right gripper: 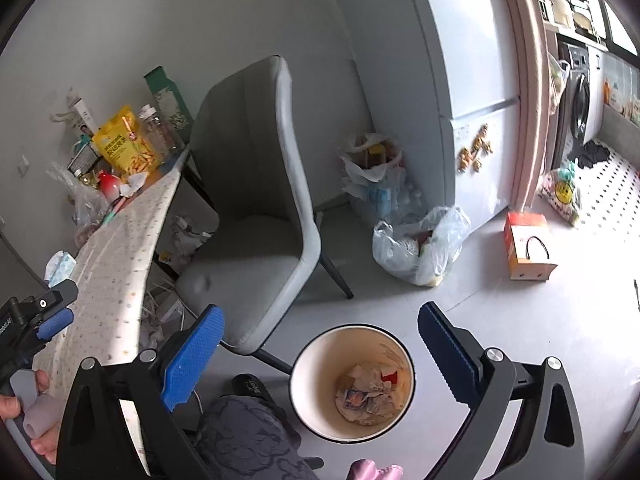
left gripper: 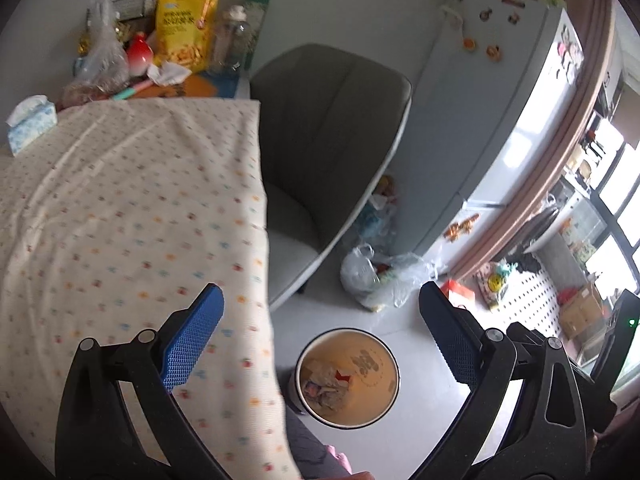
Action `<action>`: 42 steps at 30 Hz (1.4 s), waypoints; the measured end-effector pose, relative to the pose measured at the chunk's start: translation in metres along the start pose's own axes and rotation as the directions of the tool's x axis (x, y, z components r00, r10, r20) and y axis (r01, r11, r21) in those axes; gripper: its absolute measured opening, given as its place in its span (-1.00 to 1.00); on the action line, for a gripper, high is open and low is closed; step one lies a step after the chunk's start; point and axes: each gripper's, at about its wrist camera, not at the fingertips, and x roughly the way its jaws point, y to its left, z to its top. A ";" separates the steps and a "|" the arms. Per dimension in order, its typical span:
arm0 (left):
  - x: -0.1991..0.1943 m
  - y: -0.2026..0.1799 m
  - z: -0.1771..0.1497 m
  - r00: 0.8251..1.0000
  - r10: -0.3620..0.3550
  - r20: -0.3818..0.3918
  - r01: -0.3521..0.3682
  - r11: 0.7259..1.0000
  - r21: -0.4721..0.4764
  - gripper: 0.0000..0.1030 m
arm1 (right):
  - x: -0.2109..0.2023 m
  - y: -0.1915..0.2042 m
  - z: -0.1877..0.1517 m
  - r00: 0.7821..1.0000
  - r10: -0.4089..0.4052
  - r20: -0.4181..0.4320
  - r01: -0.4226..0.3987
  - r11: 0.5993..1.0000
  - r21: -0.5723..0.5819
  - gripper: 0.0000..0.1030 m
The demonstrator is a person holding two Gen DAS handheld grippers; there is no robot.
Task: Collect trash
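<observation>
A round white bin (left gripper: 347, 378) stands on the floor beside the table, with crumpled wrappers and paper (left gripper: 326, 386) in its bottom. It also shows in the right wrist view (right gripper: 352, 382), trash (right gripper: 368, 394) inside. My left gripper (left gripper: 322, 338) is open and empty, held above the bin and the table edge. My right gripper (right gripper: 320, 354) is open and empty, above the bin. The left gripper (right gripper: 40, 316) shows at the left of the right wrist view, over the table. A crumpled white tissue (left gripper: 168, 73) lies at the table's far end.
A table with a dotted cloth (left gripper: 120, 208) holds a tissue box (left gripper: 30, 128), a yellow snack bag (left gripper: 186, 28), bottles and plastic bags at its far end. A grey chair (left gripper: 324, 152) stands beside it. Plastic bags (right gripper: 420, 240), an orange box (right gripper: 528, 246) and a fridge (right gripper: 472, 80) lie beyond.
</observation>
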 end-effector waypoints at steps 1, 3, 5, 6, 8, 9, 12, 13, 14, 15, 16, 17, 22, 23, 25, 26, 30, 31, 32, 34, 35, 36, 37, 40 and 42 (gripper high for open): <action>-0.005 0.004 0.000 1.000 -0.001 0.008 0.001 1.000 -0.002 0.88 | -0.003 0.005 0.001 1.000 0.002 0.003 -0.002 1.000 -0.007 0.85; -0.016 0.012 0.003 1.000 -0.002 0.029 0.002 1.000 0.002 0.88 | -0.009 0.017 0.002 1.000 0.006 0.009 -0.006 1.000 -0.020 0.85; -0.029 0.021 0.005 0.999 0.003 0.053 -0.003 1.000 -0.002 0.88 | -0.017 0.032 0.003 1.000 0.015 0.017 -0.014 0.999 -0.044 0.85; -0.033 0.024 0.006 0.998 0.002 0.059 -0.002 1.000 -0.006 0.88 | -0.020 0.039 0.003 1.000 0.019 0.022 -0.018 0.998 -0.055 0.85; -0.044 0.033 0.008 0.997 0.006 0.075 -0.005 1.000 -0.014 0.88 | -0.029 0.054 0.004 0.999 0.030 0.033 -0.028 0.997 -0.078 0.85; -0.050 0.037 0.008 0.997 0.009 0.082 -0.008 1.000 -0.016 0.88 | -0.033 0.060 0.004 0.999 0.035 0.038 -0.032 0.996 -0.086 0.85; -0.067 0.048 0.008 0.995 0.024 0.102 -0.022 0.999 -0.025 0.88 | -0.044 0.074 0.003 0.998 0.050 0.049 -0.045 0.994 -0.104 0.85; -0.073 0.053 0.007 0.994 0.028 0.109 -0.025 0.999 -0.027 0.88 | -0.049 0.080 0.003 0.997 0.054 0.054 -0.047 0.992 -0.115 0.85; -0.077 0.056 0.007 0.993 0.031 0.113 -0.028 0.999 -0.028 0.88 | -0.053 0.086 0.002 0.997 0.058 0.058 -0.050 0.991 -0.125 0.85; -0.083 0.060 0.006 0.992 0.039 0.120 -0.036 0.999 -0.032 0.88 | -0.057 0.092 0.001 0.996 0.064 0.061 -0.055 0.989 -0.136 0.85; -0.088 0.065 0.005 0.991 0.045 0.127 -0.041 0.998 -0.037 0.88 | -0.060 0.097 0.000 0.996 0.068 0.063 -0.058 0.988 -0.144 0.85; -0.094 0.069 0.004 0.989 0.052 0.135 -0.046 0.998 -0.044 0.88 | -0.064 0.102 0.000 0.995 0.073 0.064 -0.063 0.986 -0.153 0.85; -0.120 0.083 -0.002 0.982 0.077 0.173 -0.067 0.996 -0.060 0.88 | -0.079 0.123 -0.005 0.993 0.098 0.073 -0.082 0.978 -0.190 0.85; -0.126 0.085 -0.004 0.981 0.081 0.179 -0.072 0.996 -0.058 0.88 | -0.082 0.127 -0.007 0.992 0.104 0.074 -0.087 0.976 -0.197 0.85; -0.135 0.087 -0.008 0.979 0.087 0.185 -0.079 0.995 -0.053 0.88 | -0.088 0.135 -0.009 0.990 0.117 0.075 -0.099 0.973 -0.209 0.85; -0.140 0.089 -0.010 0.978 0.091 0.188 -0.082 0.995 -0.052 0.88 | -0.092 0.139 -0.011 0.989 0.126 0.077 -0.107 0.970 -0.217 0.85; -0.156 0.091 -0.020 0.972 0.112 0.207 -0.105 0.994 -0.043 0.88 | -0.103 0.150 -0.019 0.985 0.153 0.078 -0.130 0.962 -0.242 0.85; -0.159 0.091 -0.022 0.971 0.116 0.210 -0.110 0.993 -0.041 0.88 | -0.104 0.152 -0.020 0.985 0.157 0.077 -0.134 0.960 -0.246 0.85; -0.164 0.091 -0.025 0.969 0.121 0.213 -0.115 0.993 -0.037 0.88 | -0.107 0.154 -0.023 0.984 0.163 0.076 -0.139 0.957 -0.254 0.85; -0.169 0.091 -0.031 0.968 0.132 0.214 -0.128 0.991 -0.032 0.88 | -0.113 0.159 -0.028 0.982 0.171 0.078 -0.145 0.953 -0.265 0.85; -0.173 0.092 -0.033 0.966 0.139 0.217 -0.135 0.990 -0.031 0.88 | -0.116 0.160 -0.030 0.981 0.176 0.079 -0.149 0.952 -0.269 0.85; -0.176 0.092 -0.035 0.965 0.145 0.221 -0.141 0.989 -0.032 0.88 | -0.118 0.161 -0.032 0.980 0.183 0.078 -0.156 0.950 -0.271 0.85; -0.179 0.092 -0.036 0.963 0.148 0.223 -0.144 0.989 -0.033 0.88 | -0.119 0.162 -0.033 0.979 0.187 0.077 -0.160 0.949 -0.273 0.85; -0.190 0.096 -0.043 0.958 0.166 0.235 -0.160 0.986 -0.045 0.88 | -0.126 0.166 -0.040 0.977 0.201 0.074 -0.172 0.942 -0.287 0.85; -0.195 0.097 -0.045 0.956 0.173 0.238 -0.167 0.985 -0.046 0.88 | -0.131 0.168 -0.043 0.974 0.215 0.076 -0.184 0.938 -0.293 0.85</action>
